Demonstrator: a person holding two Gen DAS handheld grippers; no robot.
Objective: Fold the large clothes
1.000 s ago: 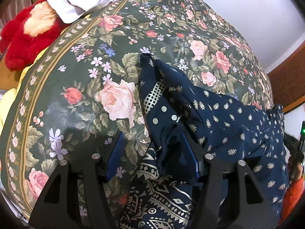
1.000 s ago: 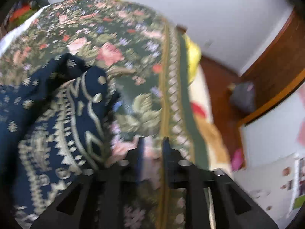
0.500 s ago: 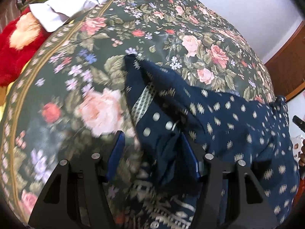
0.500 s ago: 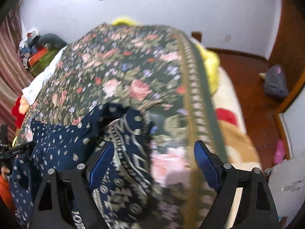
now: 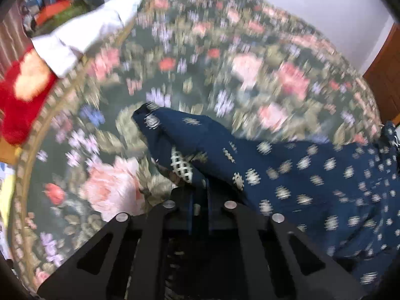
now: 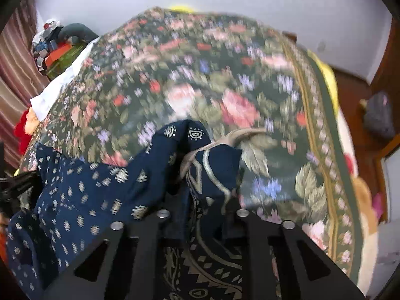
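Observation:
A navy blue patterned garment [image 5: 287,175] lies bunched on a bed with a dark green floral bedspread [image 5: 200,57]. My left gripper [image 5: 199,200] is shut on a fold of the garment near its left corner. In the right wrist view the same garment [image 6: 87,187] spreads to the left, with a gold-patterned border [image 6: 212,172]. My right gripper [image 6: 202,215] is shut on that bordered edge. Both views are motion-blurred.
A red plush toy [image 5: 22,95] and a white cloth [image 5: 87,35] lie at the bed's left edge, with a pile of items [image 6: 55,47] behind. The bedspread's right edge [image 6: 322,130] drops to a wooden floor with a grey bag [image 6: 378,115].
Both grippers were open half a second ago and have closed on the garment. The left one has lifted its corner; the right one moved in onto the bordered edge.

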